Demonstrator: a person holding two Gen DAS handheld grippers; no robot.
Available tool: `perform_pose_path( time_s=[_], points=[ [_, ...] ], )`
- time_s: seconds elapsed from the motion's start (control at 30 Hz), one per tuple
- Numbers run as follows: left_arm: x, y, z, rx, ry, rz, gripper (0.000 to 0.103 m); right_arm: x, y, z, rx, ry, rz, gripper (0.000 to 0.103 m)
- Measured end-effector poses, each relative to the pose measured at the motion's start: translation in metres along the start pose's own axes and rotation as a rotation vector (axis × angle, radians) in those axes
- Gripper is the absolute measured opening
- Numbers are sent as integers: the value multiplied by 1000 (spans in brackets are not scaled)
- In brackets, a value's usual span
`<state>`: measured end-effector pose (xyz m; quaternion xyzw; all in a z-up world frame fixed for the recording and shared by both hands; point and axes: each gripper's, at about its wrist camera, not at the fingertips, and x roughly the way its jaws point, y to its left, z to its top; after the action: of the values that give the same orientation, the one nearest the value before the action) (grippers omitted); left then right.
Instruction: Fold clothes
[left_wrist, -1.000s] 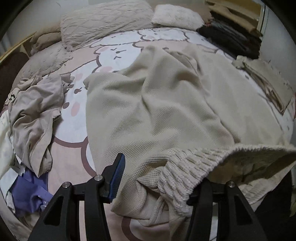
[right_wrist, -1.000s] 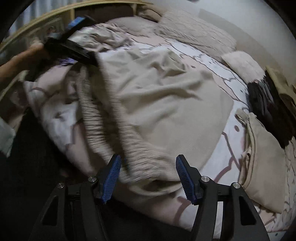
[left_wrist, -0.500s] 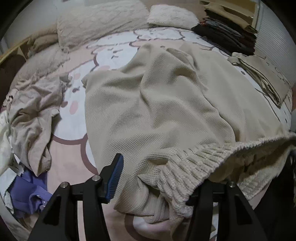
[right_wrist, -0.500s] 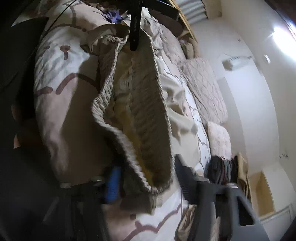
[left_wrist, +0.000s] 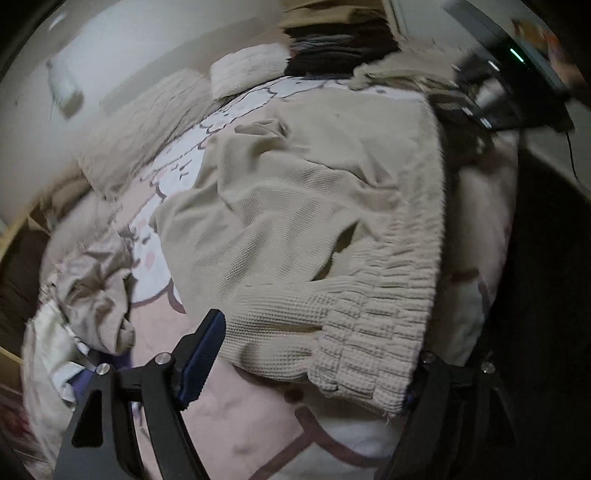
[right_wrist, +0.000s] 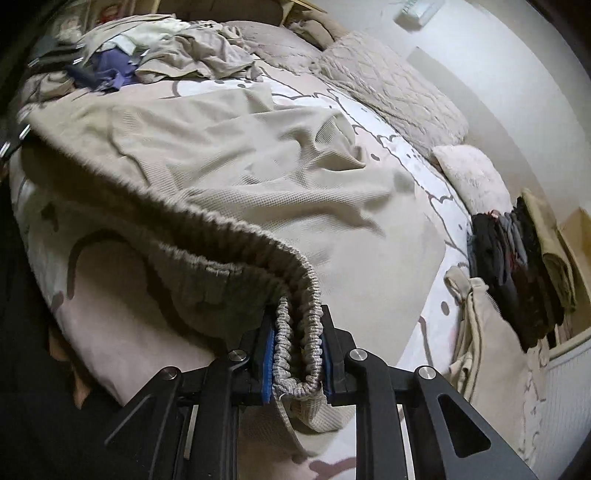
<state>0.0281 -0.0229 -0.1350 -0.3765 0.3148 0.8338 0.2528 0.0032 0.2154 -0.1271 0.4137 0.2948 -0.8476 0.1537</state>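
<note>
One beige waffle-knit sweater (right_wrist: 229, 162) lies spread over the bed (right_wrist: 122, 306), its thick ribbed hem (left_wrist: 380, 332) pulled along the near edge. The right hand-held gripper (right_wrist: 297, 354) is squeezed tight on a bunched bit of that hem; a second ago its blue pads stood wide with the hem loose between them. The left hand-held gripper (left_wrist: 310, 354) has its fingers spread apart, as before, with the hem draped over the right finger, so I cannot tell if it grips anything. The sweater looks flatter and more stretched out now. Beyond it are a heap of rumpled clothes (right_wrist: 177, 55), quilted pillows (right_wrist: 391, 88), and a stack of dark folded clothes (right_wrist: 513, 266).
</note>
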Motion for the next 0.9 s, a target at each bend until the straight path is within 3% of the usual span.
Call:
perform_pose_path(
  time_s=[0.03,0.13,0.23,0.27,0.37,0.6,0.7,0.77,0.83,0.9],
  points=[
    [-1,-1,-1,-7,7,-3,77,0,-1,3,20,4,8,20],
    [-4,16,3,-153,-1,-134,78,-2,-2,7,66,0,17,20],
    [-15,37,16,-318,-71,-272,78,-1,-1,9,90,6,16,20],
    [-22,36,20,-304,-103,-276,78,-1,-1,9,98,9,16,20],
    [-35,12,24,-147,-139,-197,78,2,-2,10,124,16,16,20],
    [-17,-50,-2,198,-94,33,78,6,-5,6,156,5,20,20],
    [-5,-51,-7,219,-80,76,75,7,-6,3,163,-4,20,20],
    [3,-46,-8,209,-70,103,58,8,-6,1,168,-11,21,20],
    [9,-35,-6,165,-52,106,48,8,-6,-1,172,-18,21,20],
    [14,-25,-6,127,-39,102,47,7,-5,-3,172,-25,19,20]
  ],
)
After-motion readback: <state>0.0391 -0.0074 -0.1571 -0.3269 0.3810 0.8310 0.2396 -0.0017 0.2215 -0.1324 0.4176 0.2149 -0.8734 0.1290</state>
